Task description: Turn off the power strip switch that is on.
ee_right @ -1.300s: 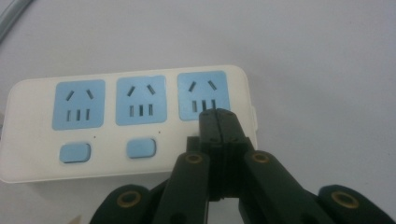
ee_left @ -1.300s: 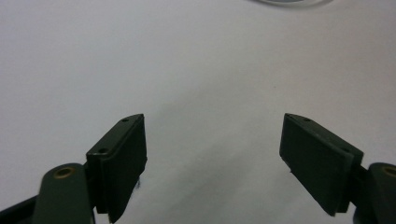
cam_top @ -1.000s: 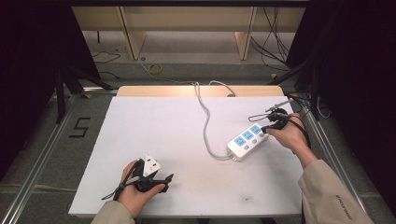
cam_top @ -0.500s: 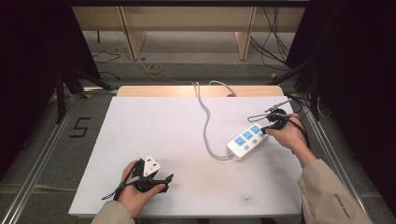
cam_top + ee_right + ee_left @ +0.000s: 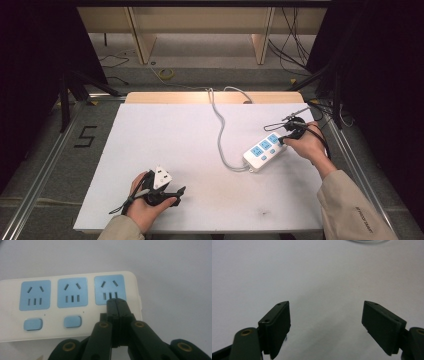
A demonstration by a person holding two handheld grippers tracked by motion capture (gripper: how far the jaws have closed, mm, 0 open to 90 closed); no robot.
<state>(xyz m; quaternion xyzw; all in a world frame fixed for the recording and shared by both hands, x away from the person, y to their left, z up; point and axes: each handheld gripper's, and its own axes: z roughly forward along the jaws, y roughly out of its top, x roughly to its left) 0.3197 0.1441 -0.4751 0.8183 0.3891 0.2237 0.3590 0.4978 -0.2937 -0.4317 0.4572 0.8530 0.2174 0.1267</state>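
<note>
On the right side of the white table (image 5: 165, 135), a white power strip (image 5: 264, 151) with three blue sockets lies at a slant, its pale cord (image 5: 220, 131) snaking off toward the far edge. The right gripper (image 5: 116, 301) has its jaws pressed together with nothing between them, and the tips sit on the strip at its end socket, just above where a third switch (image 5: 32, 324) would line up with the two blue ones visible to the left. From here it looks like a push on that end button, either under way or about to be; I cannot tell whether anything has been switched, since no indicator shows.

At the near left, the left gripper (image 5: 161, 190) rests low over bare table, its jaws spread wide and empty, well apart from the strip. No plug is in any socket, so as I judge it the pressing is the only step in hand.
</note>
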